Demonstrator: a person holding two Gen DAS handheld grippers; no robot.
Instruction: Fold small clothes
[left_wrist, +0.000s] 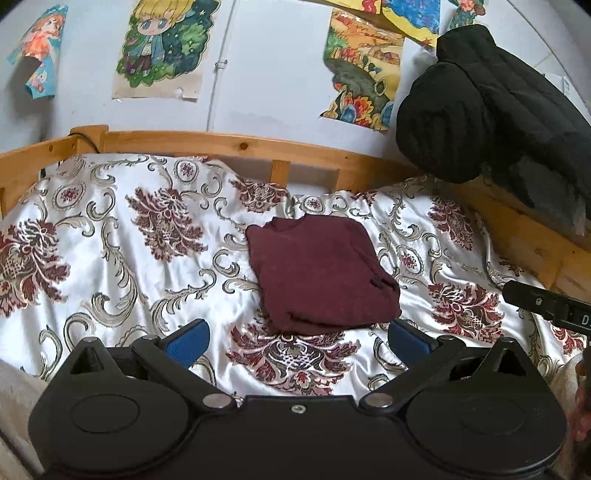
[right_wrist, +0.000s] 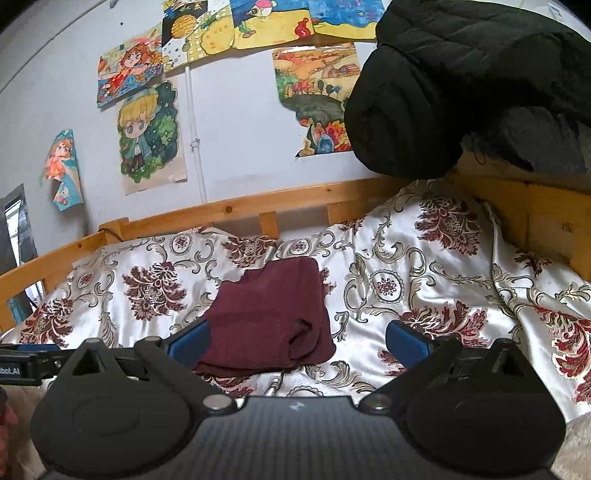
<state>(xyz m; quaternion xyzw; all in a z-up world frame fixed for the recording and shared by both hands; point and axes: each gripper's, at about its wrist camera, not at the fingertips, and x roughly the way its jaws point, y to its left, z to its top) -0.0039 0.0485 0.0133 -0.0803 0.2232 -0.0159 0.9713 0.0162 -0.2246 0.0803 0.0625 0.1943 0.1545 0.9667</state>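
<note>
A small maroon garment (left_wrist: 317, 273) lies folded into a compact rectangle on the floral bedspread (left_wrist: 110, 240). In the left wrist view it sits just beyond my left gripper (left_wrist: 295, 338), which is open and empty with its blue pads wide apart. In the right wrist view the garment (right_wrist: 269, 321) lies ahead and left of centre, its near left edge overlapping the left blue pad (right_wrist: 188, 341). My right gripper (right_wrist: 295, 341) is open and empty, hovering near the garment's front edge. The right gripper's tip also shows at the left wrist view's right edge (left_wrist: 550, 302).
A wooden bed rail (left_wrist: 229, 144) runs along the back and right side. A black padded jacket (left_wrist: 491, 107) hangs over the right corner. Drawings (left_wrist: 162, 48) are stuck on the wall behind. The bedspread (right_wrist: 443, 266) is wrinkled around the garment.
</note>
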